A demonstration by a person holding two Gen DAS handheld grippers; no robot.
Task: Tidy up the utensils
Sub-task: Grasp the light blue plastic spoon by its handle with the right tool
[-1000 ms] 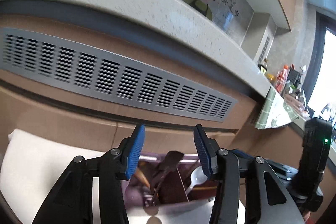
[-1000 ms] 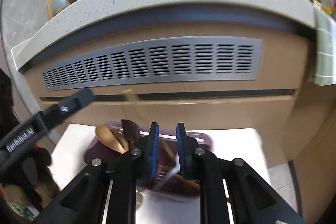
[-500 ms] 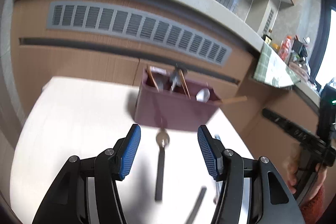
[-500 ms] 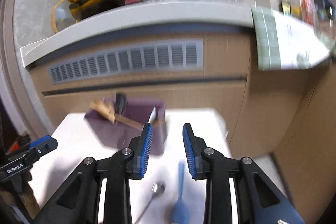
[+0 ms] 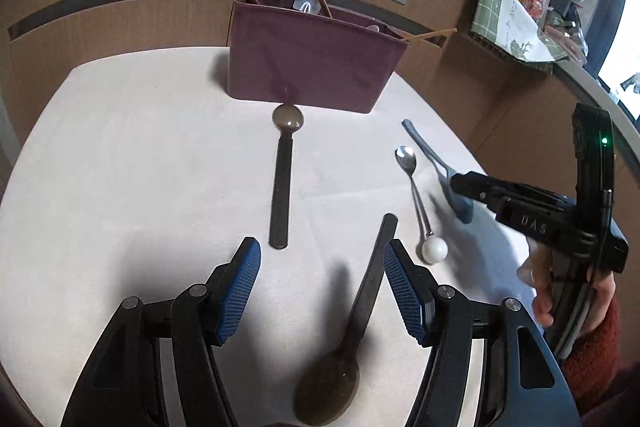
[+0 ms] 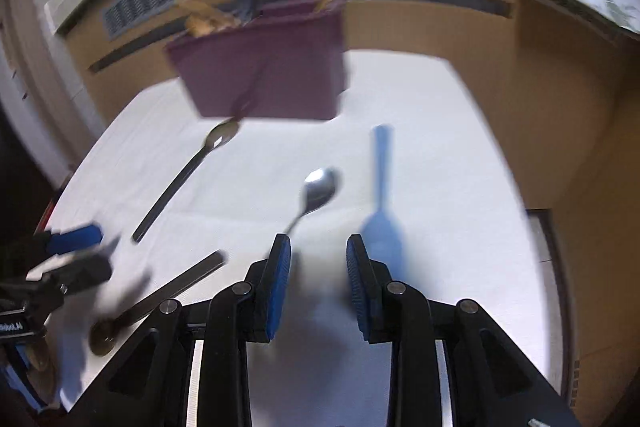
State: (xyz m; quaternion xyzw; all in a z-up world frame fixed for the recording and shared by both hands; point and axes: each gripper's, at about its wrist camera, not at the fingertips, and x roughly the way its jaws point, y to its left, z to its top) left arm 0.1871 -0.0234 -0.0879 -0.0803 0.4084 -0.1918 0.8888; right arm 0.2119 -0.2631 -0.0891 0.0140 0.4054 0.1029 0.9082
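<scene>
My left tongs (image 5: 322,287) have just been opening and gape wide, gripping nothing; the dark spoon (image 5: 352,339) lies under them near the table's (image 5: 120,167) front edge, handle by the right pad. My right tongs (image 6: 318,281) stand open and empty above the steel spoon (image 6: 318,189), the blue scoop (image 6: 382,223) just beside. Mid-table lies a black-handled spoon (image 5: 282,179), bowl toward the purple caddy (image 5: 312,65) at the far edge.
</scene>
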